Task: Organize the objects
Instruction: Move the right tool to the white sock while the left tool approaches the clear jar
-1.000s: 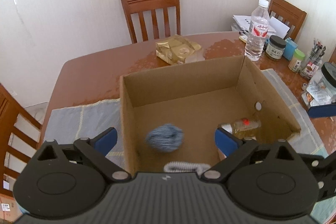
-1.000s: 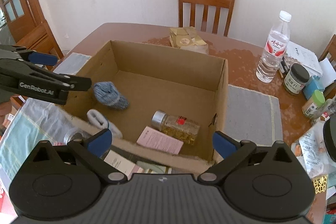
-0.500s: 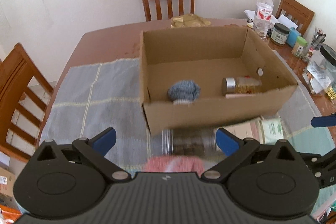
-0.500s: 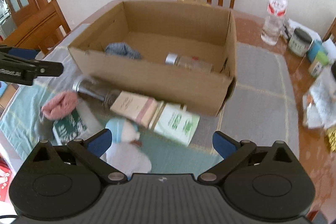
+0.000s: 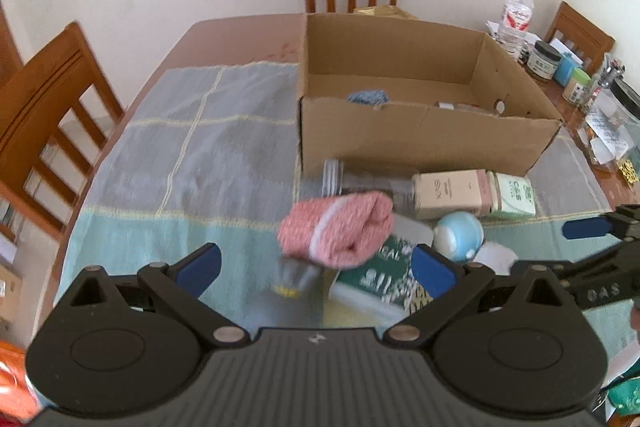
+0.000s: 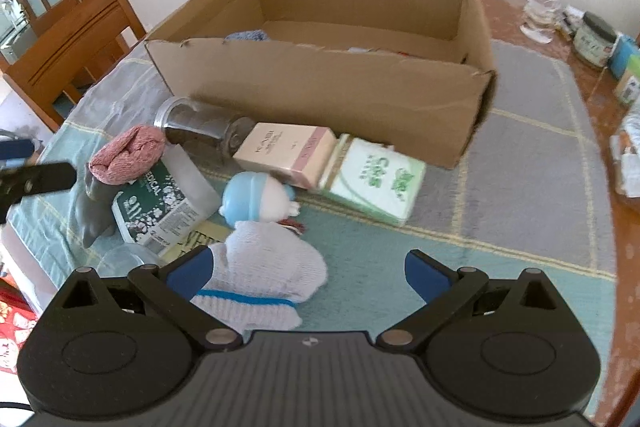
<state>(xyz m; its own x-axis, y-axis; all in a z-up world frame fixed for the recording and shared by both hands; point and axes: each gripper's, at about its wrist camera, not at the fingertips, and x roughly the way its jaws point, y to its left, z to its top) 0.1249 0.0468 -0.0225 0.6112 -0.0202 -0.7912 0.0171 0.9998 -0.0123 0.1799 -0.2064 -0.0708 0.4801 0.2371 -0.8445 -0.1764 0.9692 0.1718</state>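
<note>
pulled back from the cardboard box point(image 6: 320, 83) to the clutter in front of it on the worktop. both spread wide and empty: left hand-held gripper point(image 5: 316, 267) above pink sock point(image 5: 340, 227), right hand-held gripper point(image 6: 308, 271) over white sock point(image 6: 264, 275). likely picking next item; calls for lowering, then closing.

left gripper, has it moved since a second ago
Yes. The left gripper has pulled back from over the cardboard box, towards the table's near edge; it now hangs open over the pink sock.
</note>
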